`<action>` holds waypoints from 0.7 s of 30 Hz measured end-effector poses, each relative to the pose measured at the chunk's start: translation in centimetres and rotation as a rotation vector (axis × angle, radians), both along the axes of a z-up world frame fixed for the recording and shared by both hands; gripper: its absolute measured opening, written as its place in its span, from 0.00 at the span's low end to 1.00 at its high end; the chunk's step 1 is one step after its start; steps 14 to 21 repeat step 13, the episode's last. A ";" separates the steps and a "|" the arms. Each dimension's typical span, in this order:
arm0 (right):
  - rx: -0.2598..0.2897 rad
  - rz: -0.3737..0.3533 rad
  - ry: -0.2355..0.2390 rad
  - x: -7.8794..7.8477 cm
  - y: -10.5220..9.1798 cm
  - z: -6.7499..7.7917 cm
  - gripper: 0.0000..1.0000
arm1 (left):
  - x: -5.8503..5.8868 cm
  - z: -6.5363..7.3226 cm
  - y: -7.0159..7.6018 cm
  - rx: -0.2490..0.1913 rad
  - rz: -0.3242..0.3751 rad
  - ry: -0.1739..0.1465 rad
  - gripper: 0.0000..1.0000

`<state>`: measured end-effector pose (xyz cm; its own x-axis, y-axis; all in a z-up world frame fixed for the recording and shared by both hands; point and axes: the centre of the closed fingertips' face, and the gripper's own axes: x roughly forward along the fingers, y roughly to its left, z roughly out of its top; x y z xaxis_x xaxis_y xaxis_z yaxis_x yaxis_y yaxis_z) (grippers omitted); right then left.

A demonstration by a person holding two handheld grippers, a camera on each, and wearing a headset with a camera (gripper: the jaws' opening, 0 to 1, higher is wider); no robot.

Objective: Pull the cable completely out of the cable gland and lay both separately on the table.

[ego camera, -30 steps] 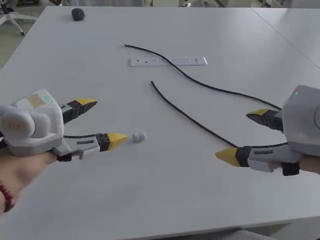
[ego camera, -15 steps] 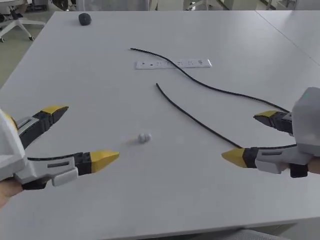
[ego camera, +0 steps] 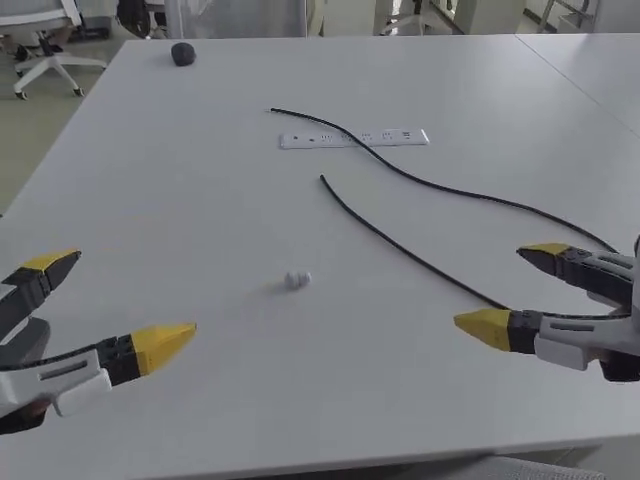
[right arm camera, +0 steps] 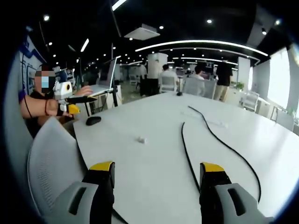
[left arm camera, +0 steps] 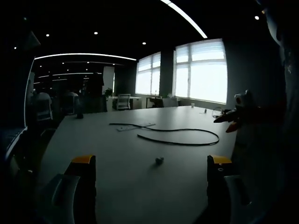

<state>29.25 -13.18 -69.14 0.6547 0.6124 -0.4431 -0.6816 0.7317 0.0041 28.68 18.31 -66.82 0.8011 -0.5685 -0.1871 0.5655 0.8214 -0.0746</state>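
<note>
Two grippers in play, both mine. Left gripper (ego camera: 113,301) sits low at eight o'clock in the head view, yellow-tipped jaws spread wide, nothing between them. Right gripper (ego camera: 512,288) is at four o'clock, jaws just as wide apart, also empty.

One cable gland (ego camera: 296,280), a small white piece, lies alone on the table (ego camera: 200,180). It is at two o'clock from my left gripper and ten o'clock from my right, clear of both.

One black cable (ego camera: 400,252) lies flat on the tabletop. The left gripper view shows it doubling back in a bend, so the head view gives me two runs. The near run ends at twelve o'clock from the gland, well apart from it. The far run reaches up to eleven o'clock and crosses over one white power strip (ego camera: 355,138). The cable touches neither the gland nor my jaws, though the near run passes close by my right gripper's lower tip.

One dark rounded object (ego camera: 183,53) sits at the table's far corner, eleven o'clock.

The surface is a broad pale grey table, matte and smooth. A white office chair (ego camera: 45,40) stands past that far corner. In the left gripper view, two banks of bright windows (left arm camera: 201,74) with blinds line the wall. The right gripper view has curved ceiling light strips (right arm camera: 201,43) overhead and several people (right arm camera: 224,74) standing beyond the table's far end
</note>
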 end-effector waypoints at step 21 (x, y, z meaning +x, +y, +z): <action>-0.022 0.000 0.011 -0.7 -0.7 -0.5 0.74 | -0.7 -0.3 -1.0 0.035 -0.040 0.015 1.00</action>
